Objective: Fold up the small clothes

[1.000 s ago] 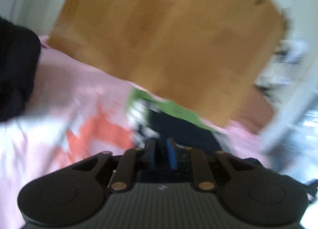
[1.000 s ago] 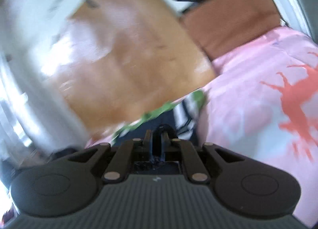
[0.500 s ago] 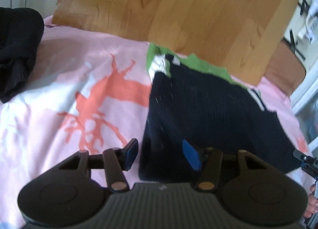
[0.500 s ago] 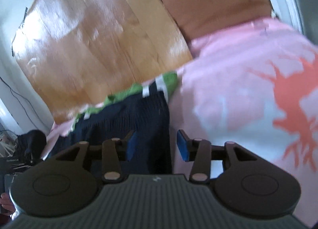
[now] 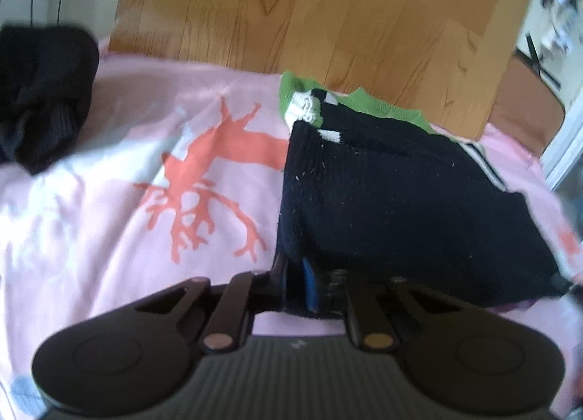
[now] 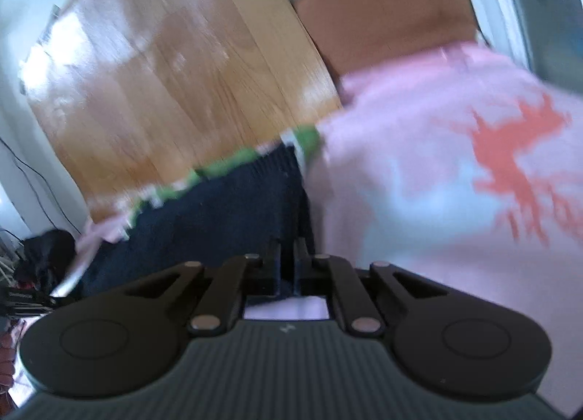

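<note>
A pink sheet point(image 5: 91, 223) with an orange branching print covers the bed and fills most of both views. Behind it stands a wooden board point(image 5: 320, 19), with a brown cushion point(image 6: 386, 19) beside the board's right end.

The dark navy knit garment point(image 5: 400, 201) lies flat on the sheet, close to the wooden board. Its green and white trim point(image 5: 302, 102) runs along the far edge, next to the board. A separate black garment point(image 5: 40, 99) lies bunched at the far left of the sheet, well apart from the navy one.

The left gripper point(image 5: 295, 281) is at the near left corner of the navy garment. Its jaws are pressed together, pinching the fabric edge; one blue pad shows behind the cloth.

The right gripper point(image 6: 288, 256) is at the near right corner of the same garment. Its jaws are drawn close together on the knit edge. The right wrist view is blurred.
</note>
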